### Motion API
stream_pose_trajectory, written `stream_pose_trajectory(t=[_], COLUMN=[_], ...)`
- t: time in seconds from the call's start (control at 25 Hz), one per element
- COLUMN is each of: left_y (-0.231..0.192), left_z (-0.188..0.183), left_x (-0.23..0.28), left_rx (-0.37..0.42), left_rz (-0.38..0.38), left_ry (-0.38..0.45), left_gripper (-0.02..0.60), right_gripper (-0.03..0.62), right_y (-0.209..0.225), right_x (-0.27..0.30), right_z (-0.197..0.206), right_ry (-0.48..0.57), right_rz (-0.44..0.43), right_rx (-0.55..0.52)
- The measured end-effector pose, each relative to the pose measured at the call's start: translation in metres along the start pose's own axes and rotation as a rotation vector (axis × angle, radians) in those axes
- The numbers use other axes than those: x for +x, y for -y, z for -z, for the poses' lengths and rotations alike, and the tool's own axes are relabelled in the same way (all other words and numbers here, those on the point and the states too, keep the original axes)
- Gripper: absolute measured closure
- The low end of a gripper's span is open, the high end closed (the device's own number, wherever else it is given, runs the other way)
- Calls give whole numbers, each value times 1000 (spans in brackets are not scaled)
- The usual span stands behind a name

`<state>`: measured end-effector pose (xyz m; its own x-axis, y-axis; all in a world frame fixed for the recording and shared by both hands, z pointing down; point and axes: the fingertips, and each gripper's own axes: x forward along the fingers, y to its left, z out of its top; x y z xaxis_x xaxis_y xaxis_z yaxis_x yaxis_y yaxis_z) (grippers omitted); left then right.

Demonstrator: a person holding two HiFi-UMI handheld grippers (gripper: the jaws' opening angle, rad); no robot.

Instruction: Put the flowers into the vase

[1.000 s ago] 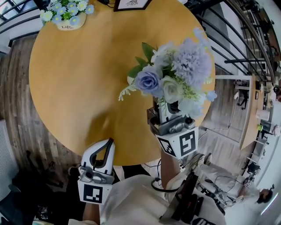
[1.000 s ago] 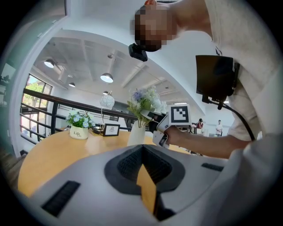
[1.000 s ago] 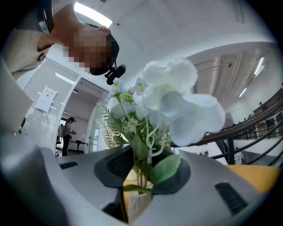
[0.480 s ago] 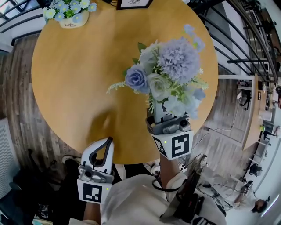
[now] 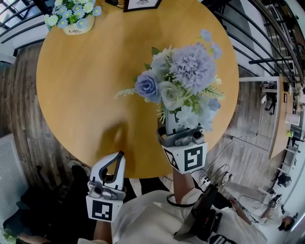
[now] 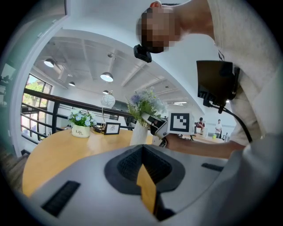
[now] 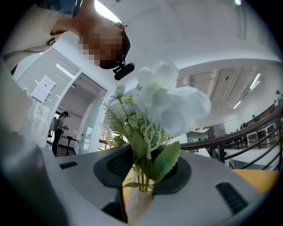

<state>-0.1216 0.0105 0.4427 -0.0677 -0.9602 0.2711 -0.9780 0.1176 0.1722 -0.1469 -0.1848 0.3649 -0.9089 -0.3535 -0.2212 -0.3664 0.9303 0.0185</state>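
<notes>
A bunch of artificial flowers (image 5: 178,81), lilac, blue and white with green leaves, hangs over the round wooden table (image 5: 86,86). My right gripper (image 5: 172,127) is shut on its stems (image 7: 142,174) just below the leaves. In the left gripper view a white vase (image 6: 138,133) stands on the table, with the flowers (image 6: 145,103) directly above its mouth. I cannot tell how far the stems reach inside. The blooms hide the vase from the head view. My left gripper (image 5: 116,156) hovers at the table's near edge, jaws together and empty.
A small white pot of blue and white flowers (image 5: 71,13) and a framed picture (image 5: 140,4) stand at the far side of the table. Black railings (image 5: 267,43) run along the right, over a wooden floor (image 5: 19,109). A person's torso is close behind both grippers.
The bouquet and my right gripper have shifted a little to the left and tilted slightly. The left gripper has stayed put.
</notes>
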Motion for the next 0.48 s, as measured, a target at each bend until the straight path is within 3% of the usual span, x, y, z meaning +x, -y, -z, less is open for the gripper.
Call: stream_pose_trajectory(t=[0.48], left_y=[-1], left_z=[2], left_x=[1], left_rx=[3], left_rz=[18], left_ry=[-12], left_gripper=[575], right_gripper=[451], right_y=[0], right_x=[-3], right_z=[2], right_ry=[-6], right_rz=[-13], right_rx=[-17])
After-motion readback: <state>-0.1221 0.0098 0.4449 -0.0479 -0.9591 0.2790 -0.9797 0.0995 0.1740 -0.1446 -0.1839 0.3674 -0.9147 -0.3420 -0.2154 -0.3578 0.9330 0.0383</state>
